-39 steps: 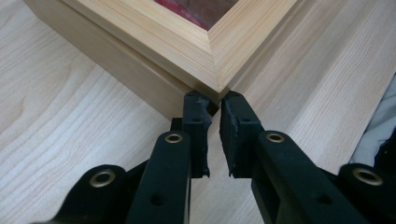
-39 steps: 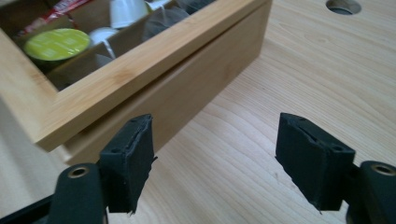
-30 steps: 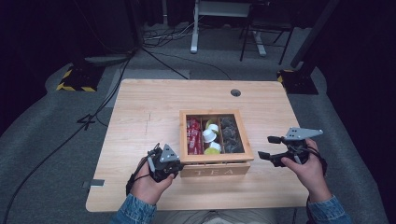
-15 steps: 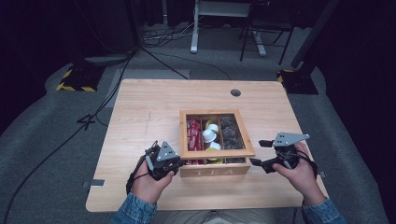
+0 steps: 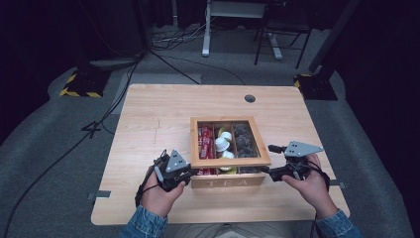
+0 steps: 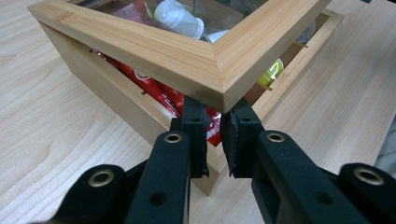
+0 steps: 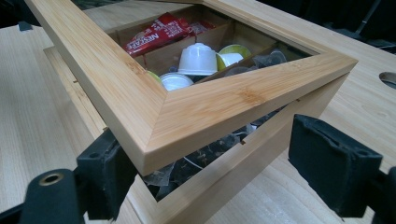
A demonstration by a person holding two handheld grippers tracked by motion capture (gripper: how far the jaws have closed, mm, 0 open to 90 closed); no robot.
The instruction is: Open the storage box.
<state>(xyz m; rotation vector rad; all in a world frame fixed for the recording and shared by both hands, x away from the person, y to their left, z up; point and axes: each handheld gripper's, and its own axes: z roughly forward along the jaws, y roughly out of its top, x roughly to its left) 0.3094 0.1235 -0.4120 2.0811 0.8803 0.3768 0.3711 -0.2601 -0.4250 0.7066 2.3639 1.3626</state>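
Two grippers on the job, both at the near end of the tea box [image 5: 225, 179]. Left gripper [image 5: 187, 174] first: jaws pinched nearly together right under the near-left corner of the lid [image 6: 219, 70], at the gap between lid & box body. Whether the pads actually bite on the box wall there, can't tell; nothing clearly sits between them in the left gripper view. Right gripper [image 5: 270, 159] now: jaws spread wide, they've just been opening a touch more, & the lid's near-right corner [image 7: 154, 140] pokes in between them, pads not pressing on it. One pad sits close under the lid edge, the other stands apart beside the box's side wall.

Lid's a wooden frame w/ a clear pane, raised a little off the body at the front. Thru it: red packets [image 7: 156, 35] in one compartment, white & yellow-green capsules [image 7: 198, 60] in the middle one, dark tea bags [image 5: 243, 139] in the third. Box sits on the wooden table [image 5: 148, 114], toward the person's edge, "TEA" lettering on its front face.
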